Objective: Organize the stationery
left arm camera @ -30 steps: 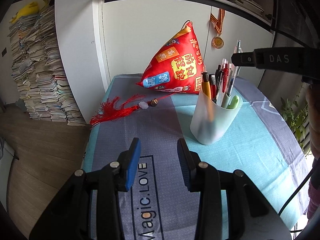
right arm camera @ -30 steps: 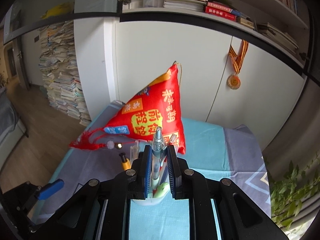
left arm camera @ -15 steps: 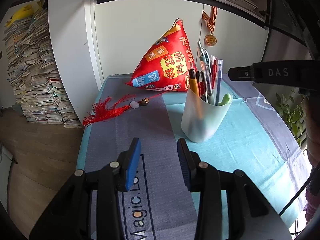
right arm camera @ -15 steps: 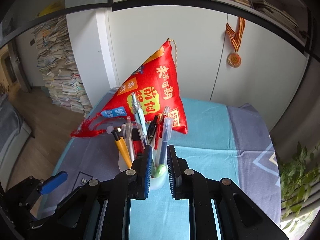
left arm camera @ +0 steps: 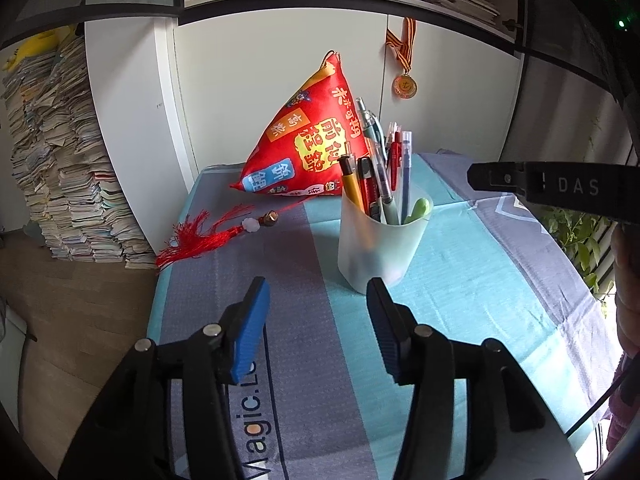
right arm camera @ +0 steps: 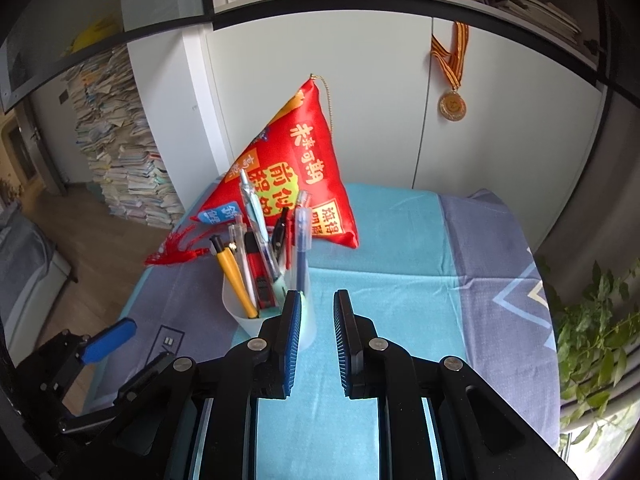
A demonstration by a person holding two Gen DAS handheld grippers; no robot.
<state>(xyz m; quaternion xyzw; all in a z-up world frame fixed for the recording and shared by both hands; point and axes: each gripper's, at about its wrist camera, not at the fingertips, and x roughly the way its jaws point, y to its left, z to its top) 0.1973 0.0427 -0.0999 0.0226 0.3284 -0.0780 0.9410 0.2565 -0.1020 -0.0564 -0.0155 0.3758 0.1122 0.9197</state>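
A translucent white pen cup (left arm camera: pixel 380 244) stands on the table and holds several pens (left arm camera: pixel 378 172), among them a yellow one, red ones, a blue one and a green-tipped one. It also shows in the right wrist view (right arm camera: pixel 256 312). My left gripper (left arm camera: pixel 318 300) is open and empty, low over the cloth just in front of the cup. My right gripper (right arm camera: pixel 317 304) is open and empty, above and just right of the cup; it shows side-on in the left wrist view (left arm camera: pixel 552 190).
A red printed pyramid cushion (left arm camera: pixel 316 148) with a red tassel (left arm camera: pixel 200 236) sits behind the cup. A blue and grey cloth (left arm camera: pixel 480 280) covers the table. White cabinet doors with a hanging medal (left arm camera: pixel 405 86) stand behind. Paper stacks (left arm camera: pixel 68 176) stand left, a plant (right arm camera: pixel 592 332) right.
My right gripper let go of the pen into the cup, opened and drew back to the right. The left gripper drifted slightly nearer the cup, still open.
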